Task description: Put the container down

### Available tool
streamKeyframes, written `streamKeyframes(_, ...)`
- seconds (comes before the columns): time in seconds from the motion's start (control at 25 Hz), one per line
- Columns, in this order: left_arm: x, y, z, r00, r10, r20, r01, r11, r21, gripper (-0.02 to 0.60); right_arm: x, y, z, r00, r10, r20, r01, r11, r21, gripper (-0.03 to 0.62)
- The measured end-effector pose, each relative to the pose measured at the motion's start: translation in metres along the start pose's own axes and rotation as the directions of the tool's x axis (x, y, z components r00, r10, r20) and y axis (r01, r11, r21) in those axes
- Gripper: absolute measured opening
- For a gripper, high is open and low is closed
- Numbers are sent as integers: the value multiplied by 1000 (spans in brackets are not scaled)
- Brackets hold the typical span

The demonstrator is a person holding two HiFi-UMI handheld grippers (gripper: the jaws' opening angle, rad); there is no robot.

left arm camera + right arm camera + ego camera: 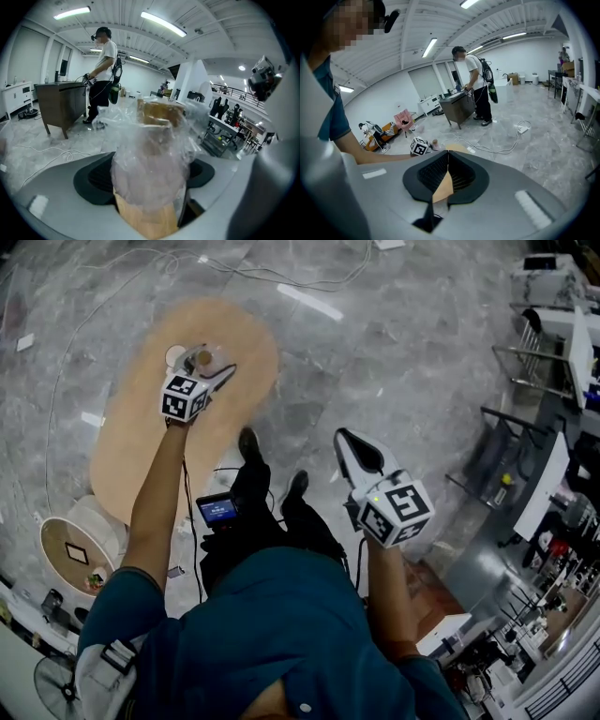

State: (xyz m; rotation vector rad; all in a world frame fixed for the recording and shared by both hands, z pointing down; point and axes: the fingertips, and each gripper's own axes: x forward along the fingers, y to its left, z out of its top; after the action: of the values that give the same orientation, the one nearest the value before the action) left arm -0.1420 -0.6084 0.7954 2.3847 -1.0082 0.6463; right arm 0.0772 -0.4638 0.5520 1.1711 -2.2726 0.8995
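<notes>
Nearest us, our right gripper (349,442) hangs idle, jaws pressed together on nothing, while our left gripper (214,365) pinches the brown container wrapped in clear plastic film (150,173) over the pale oval wooden table (150,456), so setting-down seems underway, needing a gentle lowering before release.

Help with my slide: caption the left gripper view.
Plastic-wrapped container clamped in the left gripper; person at a desk behind.
</notes>
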Motion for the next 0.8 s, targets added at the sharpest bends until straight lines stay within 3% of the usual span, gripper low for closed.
streamKeyframes(0.8,100,50,-124,992,-8,-128,-5,995,-95,400,63,-17,-75,987,5,-162,11,995,98,11)
